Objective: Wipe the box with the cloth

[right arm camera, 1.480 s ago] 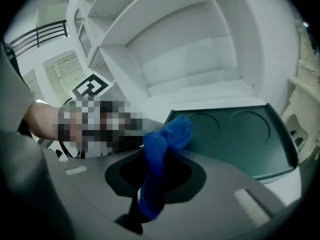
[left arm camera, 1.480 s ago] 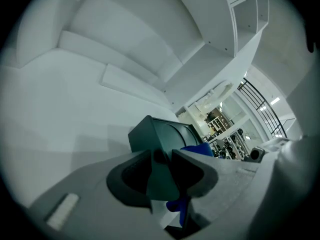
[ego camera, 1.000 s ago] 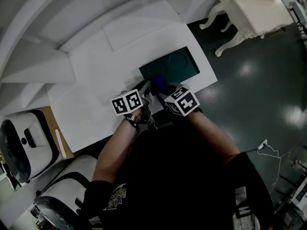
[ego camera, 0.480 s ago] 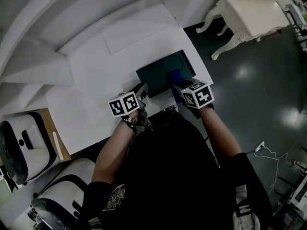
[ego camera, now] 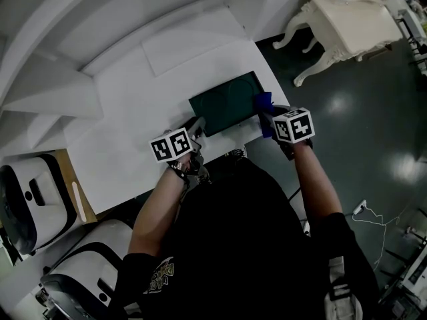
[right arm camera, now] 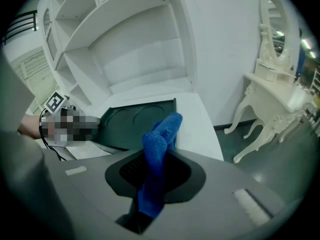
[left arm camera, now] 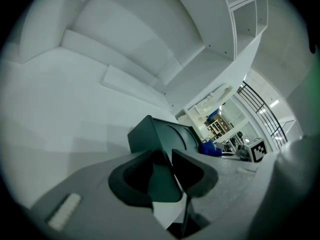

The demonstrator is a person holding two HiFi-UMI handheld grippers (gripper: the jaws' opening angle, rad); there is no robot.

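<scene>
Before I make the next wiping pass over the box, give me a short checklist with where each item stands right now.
1. Cloth clamped in the right gripper: ok. The jaws pinch the blue cloth and its free end sticks out forward.
2. Box steadied by the left gripper: ok. Its jaws appear closed on the box's near left corner.
3. Cloth touching the box: cannot tell. The head view puts it at the box's right edge, but contact is not visible.
4. Box lying flat on the table: ok.
5. Box top free of other things along the wipe path: ok. Only the dark green top shows.
</scene>
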